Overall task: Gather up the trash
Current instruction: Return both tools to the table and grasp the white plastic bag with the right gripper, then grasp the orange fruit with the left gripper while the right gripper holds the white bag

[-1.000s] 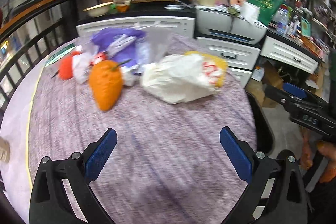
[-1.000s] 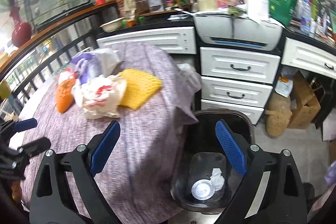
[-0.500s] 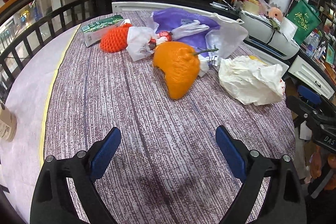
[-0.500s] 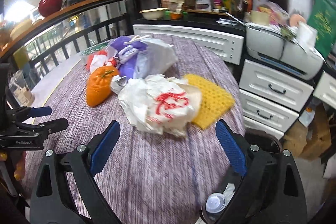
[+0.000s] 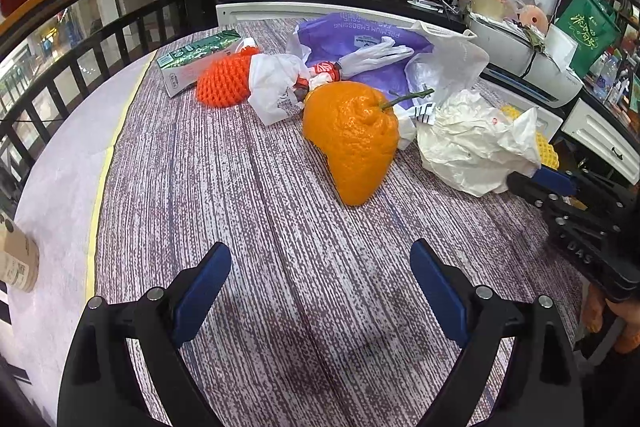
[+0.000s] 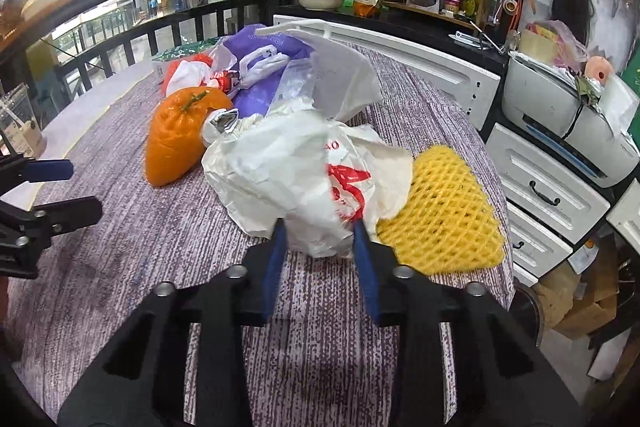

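Now right hand-held gripper (image 6: 320, 235) closed onto white bag (image 6: 296, 179), previously open.

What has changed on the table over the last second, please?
The right gripper swung from above the bin to the table, and its jaws closed onto the white plastic bag. The left gripper stays open and empty; the orange and yellow foam net haven't moved.

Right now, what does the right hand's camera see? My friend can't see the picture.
The right tool is closed on the near edge of a crumpled white plastic bag with red print, on a purple-grey tablecloth. A yellow foam net lies just right of it, an orange fruit and more bags behind.
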`<state>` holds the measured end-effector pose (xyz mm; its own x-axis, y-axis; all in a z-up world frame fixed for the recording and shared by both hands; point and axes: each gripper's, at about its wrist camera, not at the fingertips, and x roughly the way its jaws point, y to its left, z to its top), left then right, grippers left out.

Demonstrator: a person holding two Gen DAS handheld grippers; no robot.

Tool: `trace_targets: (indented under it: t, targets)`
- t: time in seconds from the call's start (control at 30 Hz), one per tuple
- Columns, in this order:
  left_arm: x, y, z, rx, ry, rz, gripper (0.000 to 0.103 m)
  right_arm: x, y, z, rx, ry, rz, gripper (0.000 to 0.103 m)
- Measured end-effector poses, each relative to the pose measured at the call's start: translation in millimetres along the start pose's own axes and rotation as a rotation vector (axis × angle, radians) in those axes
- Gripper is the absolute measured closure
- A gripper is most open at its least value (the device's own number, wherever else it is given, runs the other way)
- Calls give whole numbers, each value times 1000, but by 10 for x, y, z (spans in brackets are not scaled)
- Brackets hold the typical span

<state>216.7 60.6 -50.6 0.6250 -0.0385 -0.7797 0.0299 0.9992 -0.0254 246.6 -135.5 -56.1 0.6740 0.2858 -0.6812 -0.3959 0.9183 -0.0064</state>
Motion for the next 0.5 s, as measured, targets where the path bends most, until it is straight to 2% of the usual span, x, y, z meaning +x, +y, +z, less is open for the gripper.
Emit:
trace_targets:
  t: [0.27, 0.5]
  targets:
    - [128, -141, 194, 54, 3, 37, 14, -203, 5, -3, 14, -44, 11, 86]
    - [407, -292, 428, 104, 15, 93, 14, -449, -31, -58, 32, -76, 19, 86]
